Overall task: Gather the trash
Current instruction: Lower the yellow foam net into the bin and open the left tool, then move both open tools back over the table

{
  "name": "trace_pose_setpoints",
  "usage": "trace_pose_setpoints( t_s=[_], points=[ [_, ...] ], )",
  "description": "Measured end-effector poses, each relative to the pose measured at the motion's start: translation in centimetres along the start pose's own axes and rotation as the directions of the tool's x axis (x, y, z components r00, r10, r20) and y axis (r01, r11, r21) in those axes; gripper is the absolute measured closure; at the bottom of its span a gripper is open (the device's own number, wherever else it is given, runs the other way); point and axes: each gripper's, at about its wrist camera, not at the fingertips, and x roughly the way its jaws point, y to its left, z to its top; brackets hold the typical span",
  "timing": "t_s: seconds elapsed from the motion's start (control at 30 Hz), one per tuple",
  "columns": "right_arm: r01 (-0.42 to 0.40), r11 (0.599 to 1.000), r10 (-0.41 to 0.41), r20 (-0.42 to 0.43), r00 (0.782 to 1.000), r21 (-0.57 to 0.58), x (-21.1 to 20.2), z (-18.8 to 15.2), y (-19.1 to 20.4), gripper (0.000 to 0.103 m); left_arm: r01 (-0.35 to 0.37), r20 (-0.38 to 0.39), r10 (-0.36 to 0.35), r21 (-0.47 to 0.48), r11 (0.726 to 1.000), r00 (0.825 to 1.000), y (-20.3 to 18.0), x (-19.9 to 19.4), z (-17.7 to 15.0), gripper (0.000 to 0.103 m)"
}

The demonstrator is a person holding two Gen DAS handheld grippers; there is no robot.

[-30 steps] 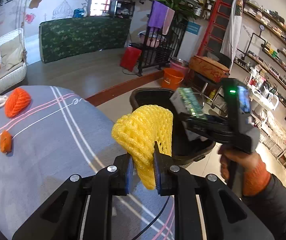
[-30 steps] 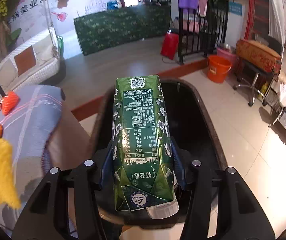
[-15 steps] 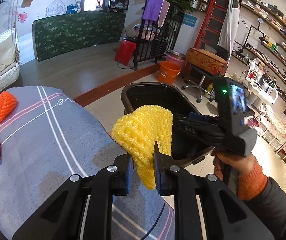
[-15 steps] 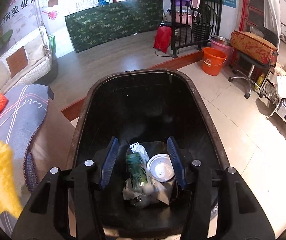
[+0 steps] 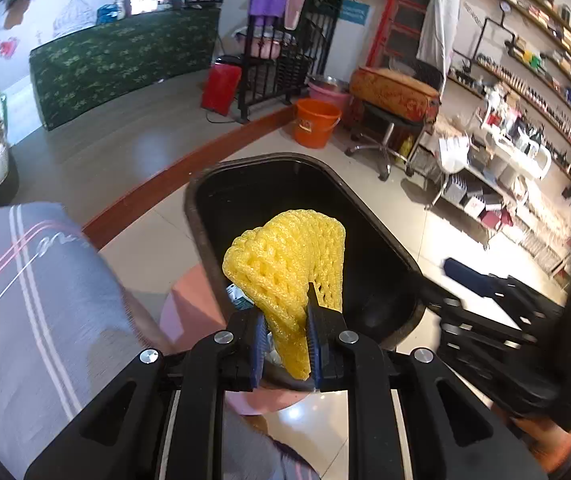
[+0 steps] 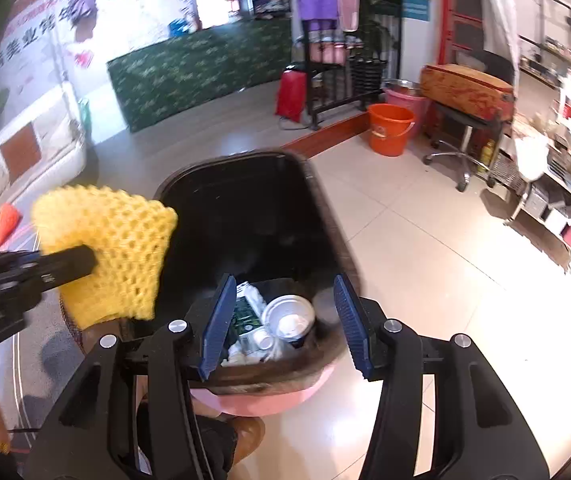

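Yellow foam net (image 5: 285, 268) pinched by left gripper (image 5: 285, 344) above bin (image 5: 369, 216); right gripper (image 6: 281, 320) agape, empty; carton (image 6: 245, 316) binned; orange nets (image 6: 5, 218) remain.

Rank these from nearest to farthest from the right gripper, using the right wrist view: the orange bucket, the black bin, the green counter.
1. Black bin, directly below the right gripper, trash inside.
2. Orange bucket, on the floor beyond, right of centre.
3. Green counter, far back, left of centre.
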Motion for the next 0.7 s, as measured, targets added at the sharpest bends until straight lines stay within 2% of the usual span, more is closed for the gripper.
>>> trace_pose_setpoints(
  t_s=[0.13, 0.33, 0.37, 0.4, 0.43, 0.47, 0.5, 0.63, 0.7],
  points=[
    [0.008, 0.998, -0.009, 0.017, 1.000, 0.056, -1.6, -0.4, -2.3, 0.052, 0.004, -0.033, -0.003, 0.024, 1.000, 0.999, -1.0, 1.8, 0.8, 0.085],
    [0.030, 0.996, -0.033, 0.035, 0.999, 0.082, -2.7, -0.9, -3.4, 0.052, 0.003, -0.071, 0.000, 0.043, 0.999, 0.997, -2.0, 3.5, 1.3, 0.083],
    [0.030, 0.996, -0.033, 0.037, 0.999, 0.087, -2.8, -1.0, -3.6, 0.052, 0.007, -0.080, -0.004, 0.039, 0.999, 0.997, -2.1, 3.7, 1.5, 0.076],
    [0.031, 0.996, -0.034, 0.038, 0.999, 0.088, -2.8, -1.0, -3.7, 0.052, 0.008, -0.091, -0.005, 0.029, 1.000, 0.996, -2.0, 4.0, 1.6, 0.061],
    [0.032, 0.995, -0.036, 0.039, 0.999, 0.091, -2.9, -1.1, -3.8, 0.052, 0.009, -0.095, -0.007, 0.017, 1.000, 0.995, -2.0, 4.1, 1.6, 0.051],
    [0.029, 0.995, -0.033, 0.039, 0.999, 0.094, -2.9, -1.2, -3.9, 0.052, 0.011, -0.090, -0.010, 0.008, 1.000, 0.996, -1.9, 4.1, 1.7, 0.036],
    [0.024, 0.995, -0.028, 0.038, 0.999, 0.096, -2.8, -1.1, -3.9, 0.052, 0.005, -0.076, -0.005, 0.005, 1.000, 0.997, -1.9, 4.0, 1.7, 0.031],
    [0.032, 0.995, -0.037, 0.051, 0.998, 0.094, -3.0, -1.0, -3.9, 0.051, 0.005, -0.070, -0.005, 0.007, 1.000, 0.998, -1.9, 3.5, 1.8, 0.030],
    [0.031, 0.994, -0.036, 0.055, 0.998, 0.101, -3.2, -1.1, -3.9, 0.045, 0.000, -0.047, 0.000, 0.003, 1.000, 0.999, -1.8, 2.6, 1.9, 0.026]
  ],
)
